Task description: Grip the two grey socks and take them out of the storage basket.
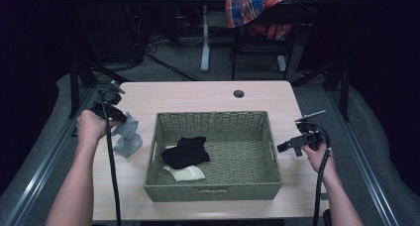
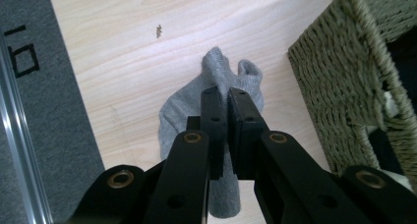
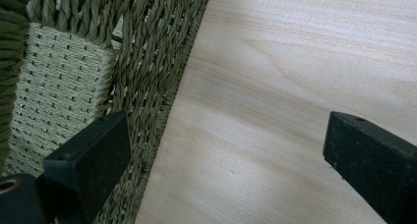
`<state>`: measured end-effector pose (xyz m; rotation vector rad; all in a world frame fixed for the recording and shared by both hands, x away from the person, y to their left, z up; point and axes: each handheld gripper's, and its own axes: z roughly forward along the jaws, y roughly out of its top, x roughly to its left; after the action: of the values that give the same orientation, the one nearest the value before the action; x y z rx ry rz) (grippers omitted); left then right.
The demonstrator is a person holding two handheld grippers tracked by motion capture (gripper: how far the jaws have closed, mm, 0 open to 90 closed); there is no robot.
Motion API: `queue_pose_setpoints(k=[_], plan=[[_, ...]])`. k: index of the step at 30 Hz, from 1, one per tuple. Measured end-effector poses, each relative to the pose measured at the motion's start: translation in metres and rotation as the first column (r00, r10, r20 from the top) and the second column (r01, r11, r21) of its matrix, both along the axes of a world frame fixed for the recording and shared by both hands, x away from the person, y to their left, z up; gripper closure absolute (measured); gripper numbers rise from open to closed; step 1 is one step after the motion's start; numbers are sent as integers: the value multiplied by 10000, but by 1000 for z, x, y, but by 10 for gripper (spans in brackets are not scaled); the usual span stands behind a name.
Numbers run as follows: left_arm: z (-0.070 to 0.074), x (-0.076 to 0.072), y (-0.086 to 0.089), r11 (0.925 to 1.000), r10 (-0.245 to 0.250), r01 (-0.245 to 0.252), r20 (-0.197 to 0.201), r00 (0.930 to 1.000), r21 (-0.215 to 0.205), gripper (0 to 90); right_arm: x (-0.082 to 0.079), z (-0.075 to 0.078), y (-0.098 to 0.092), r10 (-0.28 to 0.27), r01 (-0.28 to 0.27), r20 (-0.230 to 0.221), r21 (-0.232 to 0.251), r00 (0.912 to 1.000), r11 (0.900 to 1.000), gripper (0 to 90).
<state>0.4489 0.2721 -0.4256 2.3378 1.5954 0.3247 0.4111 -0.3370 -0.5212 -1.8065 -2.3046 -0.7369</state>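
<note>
Your left gripper (image 2: 227, 94) has its jaws clamped on a grey sock (image 2: 216, 79), lifting it off the table (image 1: 198, 94) just left of the woven basket (image 1: 213, 191); the sock's lower end touches the wood. Your right gripper (image 1: 283, 146) waits just right of the basket with jaws wide apart; inside lie a black sock (image 1: 185, 151) and a pale sock (image 1: 188, 174).

The grey mat (image 2: 44, 86) beside the counter (image 2: 133, 32) has black marks on it. They look like a "1" and a "0" turned sideways, but part is cut off.
</note>
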Motion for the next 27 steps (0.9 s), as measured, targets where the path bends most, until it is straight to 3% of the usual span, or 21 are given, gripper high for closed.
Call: queue_pose_setpoints(k=[13, 27], plan=[[-46, 4, -11, 9996, -189, 177, -509, 9985, -238, 865, 0, 0, 0, -25, 25, 6, -17, 10000, 10000, 39], [-77, 8, -21, 9990, -218, 188, -788, 9967, -396, 862, 1, 1, -1, 182, -182, -70, -32, 9998, 9998, 39]])
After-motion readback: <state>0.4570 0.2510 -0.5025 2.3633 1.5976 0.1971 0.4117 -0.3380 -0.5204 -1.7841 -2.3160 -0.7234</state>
